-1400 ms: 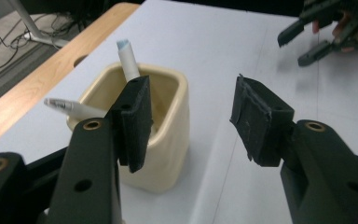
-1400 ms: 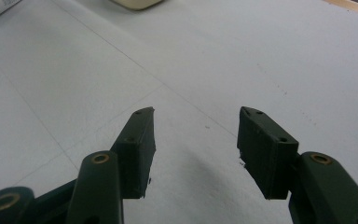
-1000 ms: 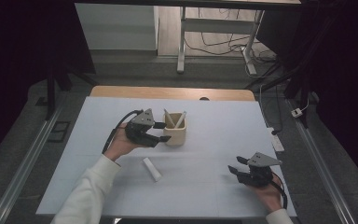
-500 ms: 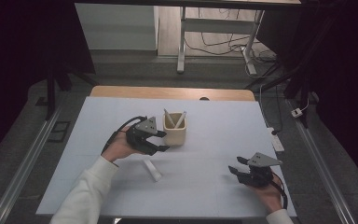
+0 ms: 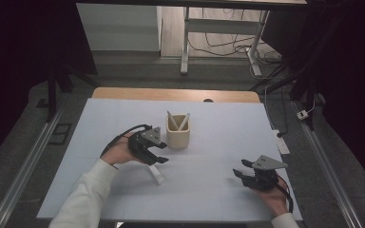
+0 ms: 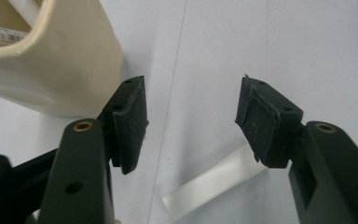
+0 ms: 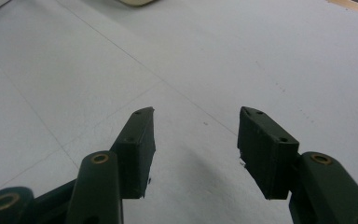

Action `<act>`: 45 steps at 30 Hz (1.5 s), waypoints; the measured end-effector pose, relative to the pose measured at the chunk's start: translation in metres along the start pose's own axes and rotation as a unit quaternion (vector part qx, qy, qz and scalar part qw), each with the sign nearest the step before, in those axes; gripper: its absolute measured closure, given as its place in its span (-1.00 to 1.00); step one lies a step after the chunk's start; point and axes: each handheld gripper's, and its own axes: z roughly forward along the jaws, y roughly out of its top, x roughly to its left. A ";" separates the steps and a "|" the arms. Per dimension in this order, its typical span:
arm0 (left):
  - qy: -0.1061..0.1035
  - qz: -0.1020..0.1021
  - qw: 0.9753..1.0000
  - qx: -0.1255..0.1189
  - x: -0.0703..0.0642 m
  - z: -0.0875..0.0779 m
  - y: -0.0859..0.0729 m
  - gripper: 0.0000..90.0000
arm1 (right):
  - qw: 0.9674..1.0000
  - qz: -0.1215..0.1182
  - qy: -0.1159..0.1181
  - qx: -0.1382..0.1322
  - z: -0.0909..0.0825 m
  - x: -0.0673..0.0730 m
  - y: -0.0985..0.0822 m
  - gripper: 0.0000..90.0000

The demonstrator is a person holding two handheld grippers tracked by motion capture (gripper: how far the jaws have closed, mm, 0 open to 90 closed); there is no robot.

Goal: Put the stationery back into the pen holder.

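Left gripper (image 6: 191,121) jaws just opening, released, poised above white strip (image 6: 214,184) beside cream cup (image 5: 177,136), right gripper (image 7: 196,149) jaws wide, empty over bench (image 5: 218,190)

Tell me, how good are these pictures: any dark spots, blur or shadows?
High view: the white table sheet is evenly lit, the surrounding room nearly black. Left gripper view: the beige square-sided cup is soft and close, and the pale flat stick looks slightly hazy. Right gripper view: the jaws cast a faint shadow between them.
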 end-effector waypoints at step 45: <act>-0.083 0.082 0.986 0.116 -0.015 0.031 -0.013 -0.38 | 1.000 0.001 0.002 0.004 0.001 -0.001 -0.002 0.02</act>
